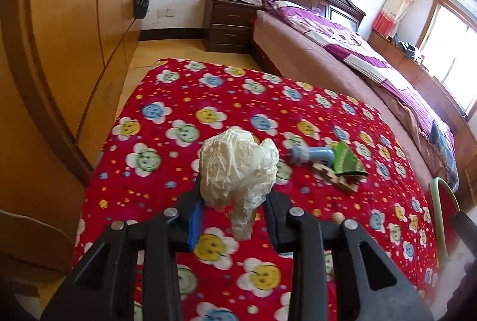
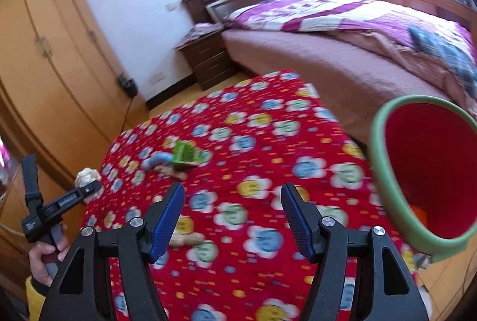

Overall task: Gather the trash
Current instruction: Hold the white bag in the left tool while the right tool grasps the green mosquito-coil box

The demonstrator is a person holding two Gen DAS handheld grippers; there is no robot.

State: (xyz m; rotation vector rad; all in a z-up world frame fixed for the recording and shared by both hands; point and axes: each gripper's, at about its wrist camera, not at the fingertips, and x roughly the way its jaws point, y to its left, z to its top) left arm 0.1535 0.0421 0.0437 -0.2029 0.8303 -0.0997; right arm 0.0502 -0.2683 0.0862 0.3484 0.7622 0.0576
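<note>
Crumpled paper (image 1: pixel 238 169) sits clamped in the left claw (image 1: pixel 235 201), lifted above a counter (image 1: pixel 179 100) draped in red flower-print cloth. Right claw (image 2: pixel 232 212) hangs with jaws apart, holding nothing, beside a red bin with a green rim (image 2: pixel 384 186). A green packet (image 1: pixel 347 158) and blue tube (image 1: pixel 313 155) lie on the cloth.

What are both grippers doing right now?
Left gripper: shut on the paper wad.
Right gripper: open, empty.
</note>
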